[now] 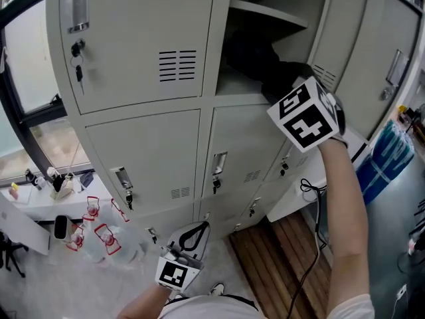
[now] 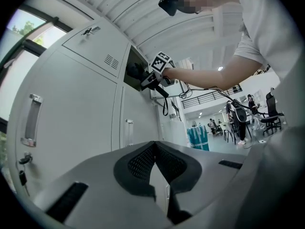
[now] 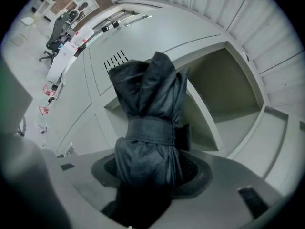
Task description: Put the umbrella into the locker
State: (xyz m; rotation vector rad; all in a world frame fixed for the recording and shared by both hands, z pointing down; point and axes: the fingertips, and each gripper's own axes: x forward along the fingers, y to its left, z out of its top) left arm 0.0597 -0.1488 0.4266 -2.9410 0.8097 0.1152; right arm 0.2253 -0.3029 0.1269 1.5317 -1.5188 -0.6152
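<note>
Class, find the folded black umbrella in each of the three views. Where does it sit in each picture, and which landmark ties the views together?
Head view: umbrella is right of centre, near the top, at the mouth of the open locker compartment.
Left gripper view: small and dark, upper centre, at that same opening.
Right gripper view: centre, clamped between the jaws.
Shared landmark: the open locker compartment.

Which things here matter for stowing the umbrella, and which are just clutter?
In the job:
umbrella, clamped in the right tongs
open locker compartment

Lying about:
left tongs, shut and empty
bottles with red labels
hanging keys
wooden pallet
blue pack
</note>
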